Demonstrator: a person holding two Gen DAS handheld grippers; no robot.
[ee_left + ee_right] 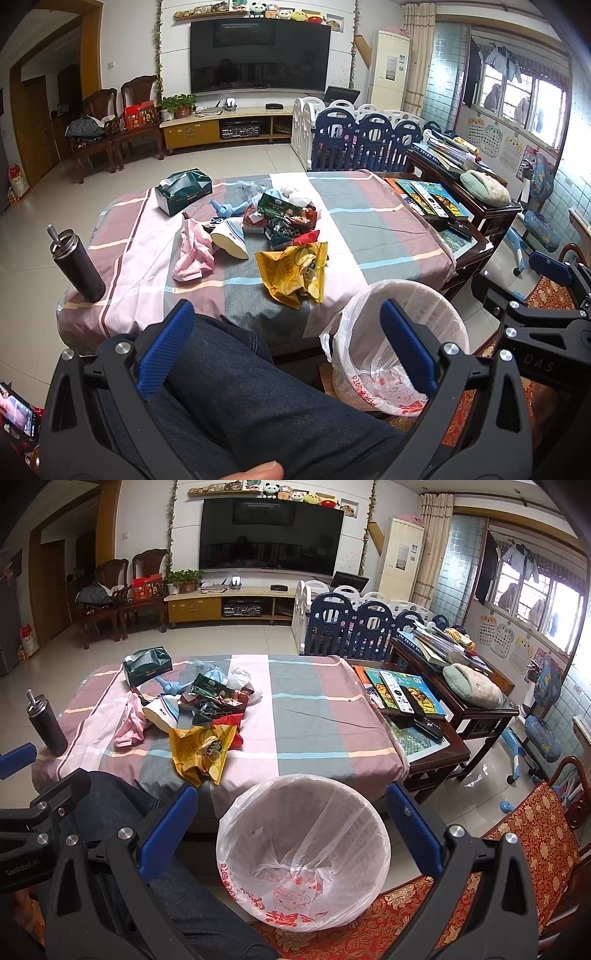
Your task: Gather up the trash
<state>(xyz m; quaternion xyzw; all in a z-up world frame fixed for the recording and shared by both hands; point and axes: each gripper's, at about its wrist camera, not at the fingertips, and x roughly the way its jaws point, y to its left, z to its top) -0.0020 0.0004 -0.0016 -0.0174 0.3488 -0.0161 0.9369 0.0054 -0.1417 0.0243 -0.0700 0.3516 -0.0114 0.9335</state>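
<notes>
A heap of wrappers lies on the striped tablecloth (pixel 369 229): a yellow chip bag (pixel 291 271) (pixel 201 751) nearest me, a pink plastic bag (pixel 192 251) (pixel 129 722), a white and blue wrapper (pixel 231 238) (pixel 162 710), and dark green and red packets (pixel 288 218) (pixel 218 699). A white bin lined with a plastic bag (pixel 400 343) (pixel 303 853) stands on the floor in front of the table. My left gripper (pixel 286 347) hangs open over a person's knee, short of the table. My right gripper (pixel 291 830) hangs open just above the bin, holding nothing.
A dark flask (pixel 77 262) (pixel 48 725) stands at the table's near left corner and a green tissue box (pixel 183 192) (pixel 147 666) at the far left. Books and remotes (pixel 402 694) lie on a wooden side table to the right. A red patterned chair seat (pixel 535 834) is beside the bin.
</notes>
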